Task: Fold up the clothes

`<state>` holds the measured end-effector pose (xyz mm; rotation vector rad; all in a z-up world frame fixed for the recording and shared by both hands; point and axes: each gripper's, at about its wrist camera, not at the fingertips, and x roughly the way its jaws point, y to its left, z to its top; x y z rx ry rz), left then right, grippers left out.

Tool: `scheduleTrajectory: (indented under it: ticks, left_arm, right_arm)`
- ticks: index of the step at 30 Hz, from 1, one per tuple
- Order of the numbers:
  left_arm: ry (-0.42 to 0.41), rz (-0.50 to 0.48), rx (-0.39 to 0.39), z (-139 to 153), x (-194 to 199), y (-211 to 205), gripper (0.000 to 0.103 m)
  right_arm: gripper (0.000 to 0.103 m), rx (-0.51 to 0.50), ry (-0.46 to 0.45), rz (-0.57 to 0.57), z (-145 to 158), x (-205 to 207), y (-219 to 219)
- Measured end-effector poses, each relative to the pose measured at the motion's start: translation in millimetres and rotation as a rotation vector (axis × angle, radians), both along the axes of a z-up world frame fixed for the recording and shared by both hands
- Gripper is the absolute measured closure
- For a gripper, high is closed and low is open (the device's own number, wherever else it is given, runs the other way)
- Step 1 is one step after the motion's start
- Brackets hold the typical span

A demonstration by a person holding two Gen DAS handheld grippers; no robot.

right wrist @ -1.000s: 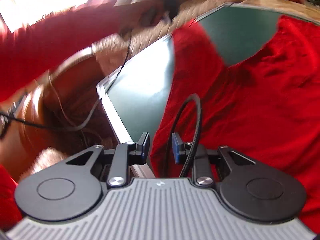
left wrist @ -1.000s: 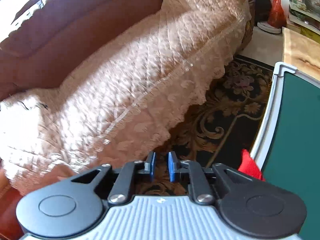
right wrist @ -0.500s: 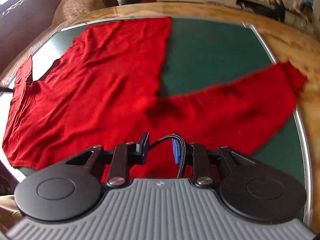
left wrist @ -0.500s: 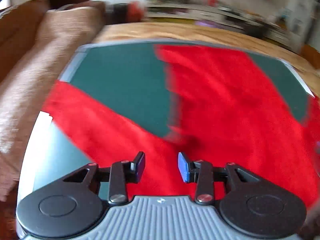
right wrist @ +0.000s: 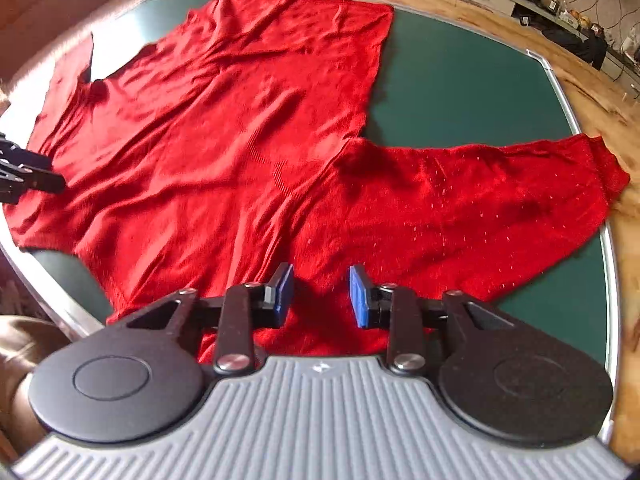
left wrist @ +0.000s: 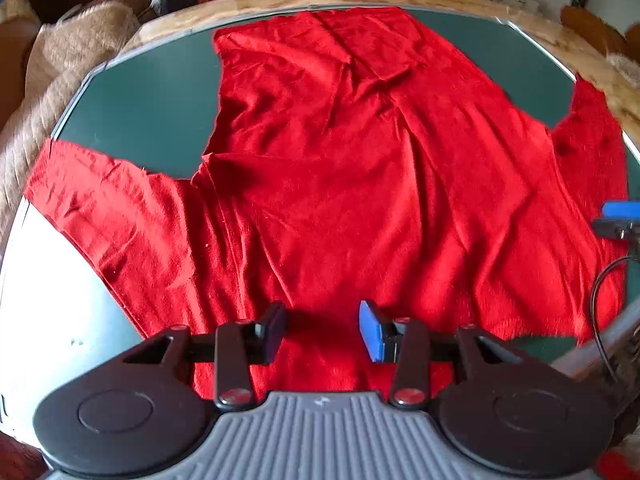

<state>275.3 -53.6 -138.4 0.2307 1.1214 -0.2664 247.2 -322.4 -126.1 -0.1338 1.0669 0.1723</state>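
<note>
A red long-sleeved sweater (left wrist: pixel 360 152) lies spread flat on the green mat (left wrist: pixel 152 104), hem at the far side, both sleeves stretched out sideways. My left gripper (left wrist: pixel 322 326) hovers open over the near edge of the sweater, nothing between its fingers. In the right wrist view the same sweater (right wrist: pixel 224 128) fills the mat (right wrist: pixel 460 76), its right sleeve (right wrist: pixel 500 196) reaching to the wooden rim. My right gripper (right wrist: pixel 320 296) is open above the shoulder area, holding nothing. The right gripper's blue fingertips (left wrist: pixel 620 210) show at the left view's right edge.
The mat sits on a wooden table (right wrist: pixel 580 80). A sofa with a beige quilted cover (left wrist: pixel 60 64) stands to the left. Shelves and clutter (right wrist: pixel 540 8) line the far wall. A black cable (left wrist: pixel 600 280) hangs near the right gripper.
Both grippers swung from the sofa side round over the table and now face the spread sweater. Their jaws stand wider apart than a second ago.
</note>
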Motion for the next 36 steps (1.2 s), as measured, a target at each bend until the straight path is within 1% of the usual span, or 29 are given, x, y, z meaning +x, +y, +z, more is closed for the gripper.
scheduleTrajectory:
  ticks: [11, 20, 22, 26, 27, 28, 29, 30, 31, 32, 33, 36]
  left_arm:
    - [0.007, -0.009, 0.001, 2, -21, 5, 0.057]
    - [0.019, 0.01, -0.008, 3, -29, 8, 0.057]
    - [0.028, 0.015, -0.007, 4, -31, 8, 0.057]
    - [0.085, 0.018, -0.017, 8, -23, 12, 0.057]
    - [0.097, 0.017, -0.029, 10, -18, 14, 0.057]
    - [0.107, 0.016, -0.048, 14, -11, 17, 0.057]
    - [0.098, 0.019, -0.06, 19, 0, 20, 0.057]
    - [0.077, 0.026, -0.068, 27, 13, 23, 0.055]
    - [0.056, 0.033, -0.077, 34, 26, 26, 0.048]
    - [0.04, 0.048, -0.086, 40, 44, 29, 0.044]
    - [0.028, 0.069, -0.095, 45, 64, 32, 0.039]
    - [0.018, 0.145, -0.134, 47, 137, 40, 0.038]
  right_arm:
    - [0.068, -0.02, 0.044, 0.024, 2, -18, 1]
    - [0.068, -0.025, 0.081, 0.018, 4, -18, 2]
    - [0.067, -0.026, 0.092, 0.013, 4, -16, 3]
    - [0.065, -0.041, 0.143, 0.021, 8, -4, 5]
    - [0.065, -0.057, 0.145, 0.029, 11, 1, 7]
    - [0.065, -0.079, 0.119, 0.041, 18, 8, 9]
    - [0.065, -0.092, 0.084, 0.047, 27, 16, 9]
    - [0.064, -0.091, 0.048, 0.044, 36, 29, 9]
    - [0.062, -0.088, 0.015, 0.039, 45, 42, 8]
    - [0.058, -0.074, -0.009, 0.029, 51, 59, 6]
    - [0.056, -0.052, -0.027, 0.02, 54, 81, 3]
    - [0.056, 0.024, -0.062, -0.031, 56, 149, -9]
